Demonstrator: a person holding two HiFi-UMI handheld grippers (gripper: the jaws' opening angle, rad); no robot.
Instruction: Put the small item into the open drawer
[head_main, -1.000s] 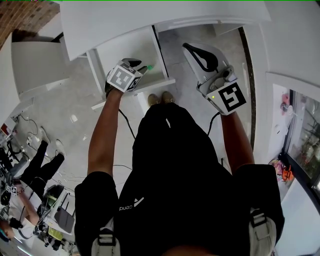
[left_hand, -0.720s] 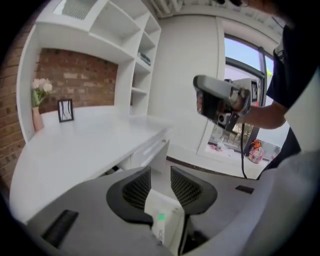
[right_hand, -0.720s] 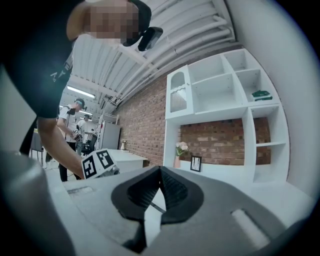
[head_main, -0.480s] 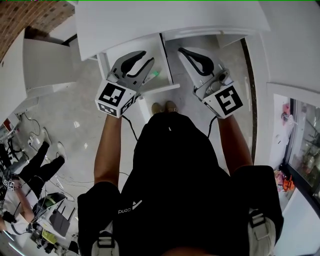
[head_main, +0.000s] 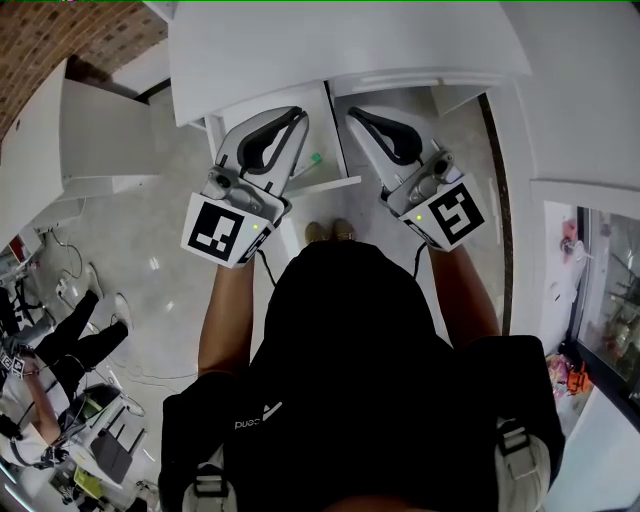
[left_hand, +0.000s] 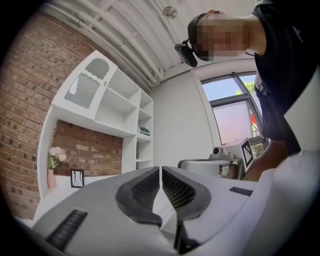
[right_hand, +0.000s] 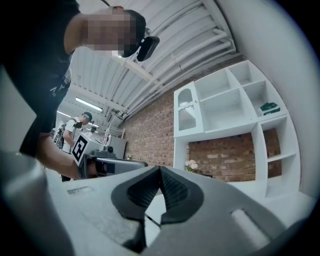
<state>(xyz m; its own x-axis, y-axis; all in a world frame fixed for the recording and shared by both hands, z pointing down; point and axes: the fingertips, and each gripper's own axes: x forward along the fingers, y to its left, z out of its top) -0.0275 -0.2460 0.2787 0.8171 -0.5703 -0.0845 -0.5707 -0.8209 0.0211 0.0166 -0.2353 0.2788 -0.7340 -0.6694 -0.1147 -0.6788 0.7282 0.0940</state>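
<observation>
Two grippers: both in the head view, side by side above the drawer, each in one of the person's hands.
Left gripper (head_main: 297, 118): jaws have just been closing and now stand almost tip to tip. Its own view shows only a hairline slit between the ribbed pads (left_hand: 145, 190). Nothing is between them.
Right gripper (head_main: 356, 114): jaws together, pad tips meeting in its own view. Nothing is held.
Small item (head_main: 314, 158): green, lying inside the open drawer toward its front wall. In the head view it appears just beside the left gripper's jaws, and neither gripper grips it.
Open drawer (head_main: 322, 186): white, pulled out from under the white cabinet top (head_main: 350, 40). The front edge is nearest the person's shoes (head_main: 330, 232).
Pointing: both gripper views look out level across the room, not down into the drawer.
Left gripper view, background: white shelf unit (left_hand: 110, 100) on a brick wall (left_hand: 30, 100), and a vase of pale flowers (left_hand: 55, 157) on the ledge.
Bystander: second person (head_main: 40, 370) at the far left of the head view, well apart from the drawer.
</observation>
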